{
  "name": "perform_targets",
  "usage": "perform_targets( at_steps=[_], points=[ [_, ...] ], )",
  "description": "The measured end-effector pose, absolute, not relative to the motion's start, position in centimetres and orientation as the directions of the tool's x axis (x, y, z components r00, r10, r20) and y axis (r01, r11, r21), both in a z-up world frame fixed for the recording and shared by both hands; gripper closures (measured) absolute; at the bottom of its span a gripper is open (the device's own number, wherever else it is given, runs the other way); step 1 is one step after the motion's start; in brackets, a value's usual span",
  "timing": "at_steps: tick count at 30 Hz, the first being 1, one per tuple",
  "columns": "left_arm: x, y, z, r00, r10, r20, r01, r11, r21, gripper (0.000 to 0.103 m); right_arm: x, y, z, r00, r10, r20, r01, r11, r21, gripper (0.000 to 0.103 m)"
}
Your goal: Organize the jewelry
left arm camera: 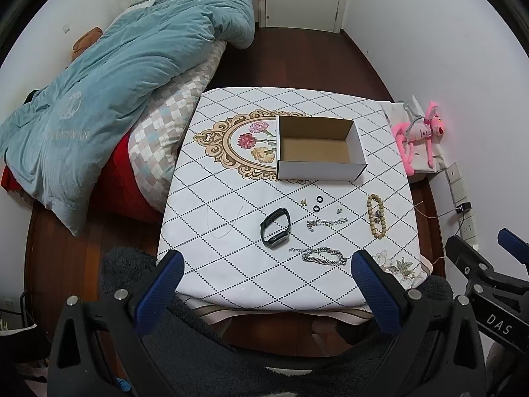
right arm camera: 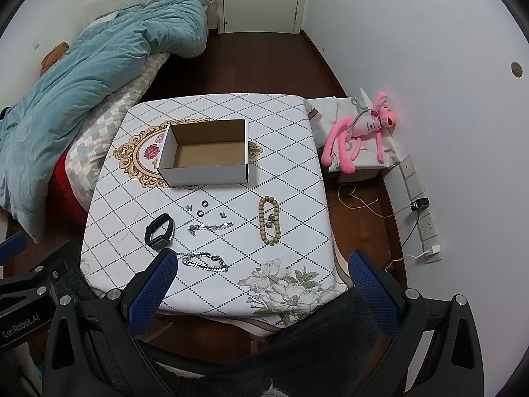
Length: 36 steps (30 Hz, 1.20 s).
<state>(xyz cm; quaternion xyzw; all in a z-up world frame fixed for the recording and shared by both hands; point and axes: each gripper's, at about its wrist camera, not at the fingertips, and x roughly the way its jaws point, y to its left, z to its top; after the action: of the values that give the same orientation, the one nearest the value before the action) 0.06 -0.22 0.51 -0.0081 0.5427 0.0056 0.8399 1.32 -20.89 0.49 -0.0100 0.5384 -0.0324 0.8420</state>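
Jewelry all sits loose on the surface, on the near side of the cardboard box, nothing in the box yet, so I judge this as the very start: first pick not begun. Left hand-held gripper hangs spread wide and empty off the near edge, well short of the box; right hand-held gripper same, wide apart, holding nothing. Count, all nearer me than the box: one black watch, to the box's near left; two black rings, just in front of the box; two tiny earring-like bits, one gold and one silvery, too small to identify for sure; one thin silver chain; one heavier silver chain bracelet, farthest from the box and closest to me; one wooden bead bracelet, to the box's near right, with a small dark piece lying inside its loop that I can't make out. One box. Next move, my call: drop a gripper onto the closest piece, probably the heavy chain, pinch low against the cloth since it lies flat, then carry it over the box's near wall.
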Motion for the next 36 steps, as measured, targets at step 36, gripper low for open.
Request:
perform_targets(
  at_steps=[36],
  points=[
    [-0.5,-0.3,2.1,0.436,-0.002,-0.9,-0.014,1.0,-0.009,0.0,1.0,-20.6,2.0,0.446,-0.064,-0.893,0.04,0.998,-0.052,0.0]
  ],
)
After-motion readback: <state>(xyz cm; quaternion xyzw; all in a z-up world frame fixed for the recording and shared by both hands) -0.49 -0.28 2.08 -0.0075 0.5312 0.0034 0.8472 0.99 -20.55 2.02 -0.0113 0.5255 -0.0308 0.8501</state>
